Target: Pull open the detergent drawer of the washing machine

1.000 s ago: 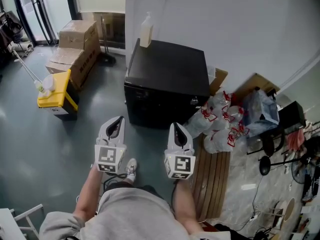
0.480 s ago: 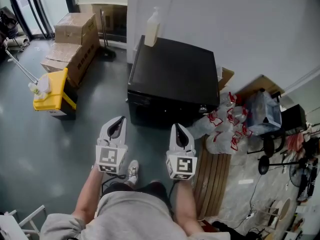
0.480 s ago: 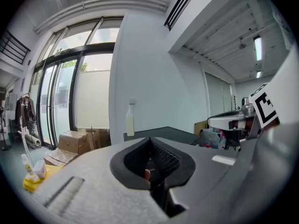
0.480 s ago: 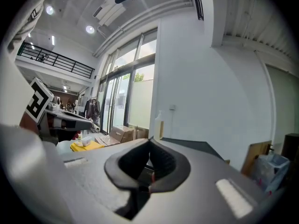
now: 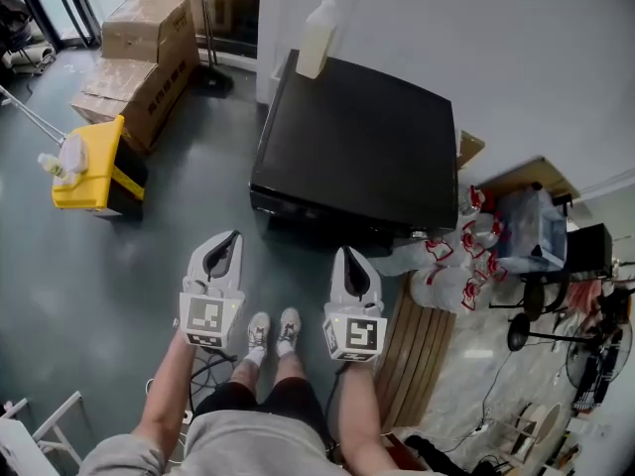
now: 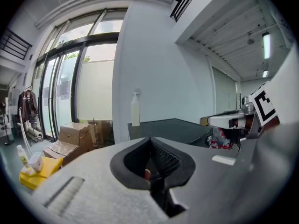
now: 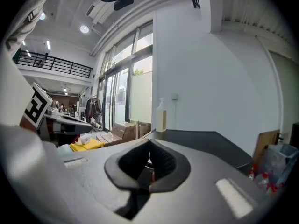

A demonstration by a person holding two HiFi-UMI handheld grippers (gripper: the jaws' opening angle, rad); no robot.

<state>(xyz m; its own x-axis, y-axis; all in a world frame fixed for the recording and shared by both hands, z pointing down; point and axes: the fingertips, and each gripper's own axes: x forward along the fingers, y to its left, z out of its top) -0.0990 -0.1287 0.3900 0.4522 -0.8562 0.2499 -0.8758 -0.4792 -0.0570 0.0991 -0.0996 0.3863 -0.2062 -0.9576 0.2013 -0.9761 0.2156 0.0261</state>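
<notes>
A black washing machine (image 5: pixel 362 147) stands against the white wall, its flat top towards me; its front panel (image 5: pixel 317 214) shows only as a thin dark strip, and I cannot make out the drawer on it. A pale bottle (image 5: pixel 317 38) stands on its back left corner. My left gripper (image 5: pixel 231 237) and right gripper (image 5: pixel 347 254) hang side by side in front of the machine, both shut and holding nothing. The left gripper view shows the machine's top (image 6: pixel 175 127) ahead with the bottle (image 6: pixel 135 109). The top (image 7: pixel 210 141) and bottle (image 7: pixel 161 116) also show in the right gripper view.
Cardboard boxes (image 5: pixel 139 53) and a yellow mop bucket (image 5: pixel 91 170) stand on the grey floor at the left. Plastic bags (image 5: pixel 451 266) lie right of the machine, beside a wooden slatted board (image 5: pixel 417 355). My shoes (image 5: pixel 273 333) stand between the grippers.
Both grippers and I have moved closer to the washing machine, which now looks larger and nearer. Both of my shoes now show between the grippers. The jaws stay shut.
</notes>
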